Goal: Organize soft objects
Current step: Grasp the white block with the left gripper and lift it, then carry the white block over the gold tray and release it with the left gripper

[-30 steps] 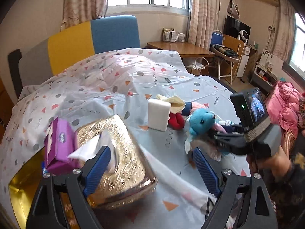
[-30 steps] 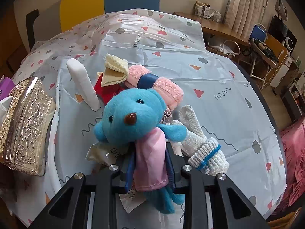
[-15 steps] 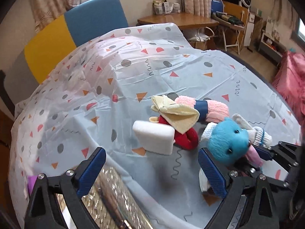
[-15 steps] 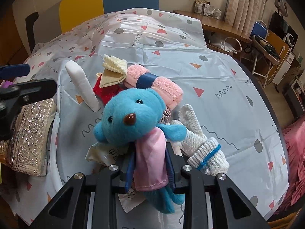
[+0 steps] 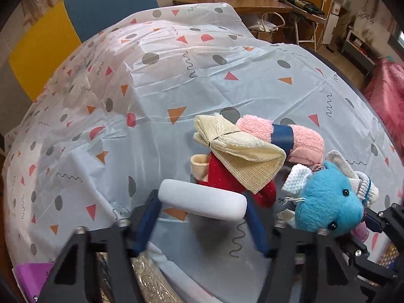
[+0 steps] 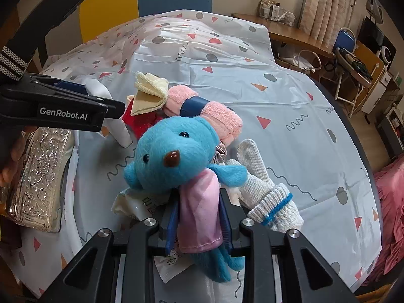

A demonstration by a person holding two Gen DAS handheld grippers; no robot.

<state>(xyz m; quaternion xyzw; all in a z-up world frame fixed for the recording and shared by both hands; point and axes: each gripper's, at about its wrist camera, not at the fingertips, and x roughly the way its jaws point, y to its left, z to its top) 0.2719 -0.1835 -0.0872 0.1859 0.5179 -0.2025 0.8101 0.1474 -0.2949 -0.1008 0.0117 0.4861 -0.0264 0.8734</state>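
Note:
My right gripper [image 6: 199, 217] is shut on the blue plush bear [image 6: 174, 156] by its pink dress; the bear also shows in the left wrist view [image 5: 328, 204]. My left gripper [image 5: 202, 204] is open, its blue pads on either side of the white foam sponge [image 5: 204, 202], which stands on the tablecloth; the sponge also shows in the right wrist view [image 6: 118, 131]. Behind lie a cream cloth [image 5: 240, 156], a red soft item [image 5: 222, 176], a pink rolled towel [image 5: 298, 139] and a white knit glove [image 6: 265, 192].
A silver embossed tissue box [image 6: 40, 174] stands at the table's left edge, with a purple pack [image 5: 32, 275] beside it. Paper packets [image 6: 141, 202] lie under the bear. The patterned tablecloth [image 5: 202, 63] covers the table; chairs and a desk stand beyond.
My left gripper has swung from over the tissue box toward the pile and come down around the white sponge, its jaws narrower. My right gripper holds the bear still.

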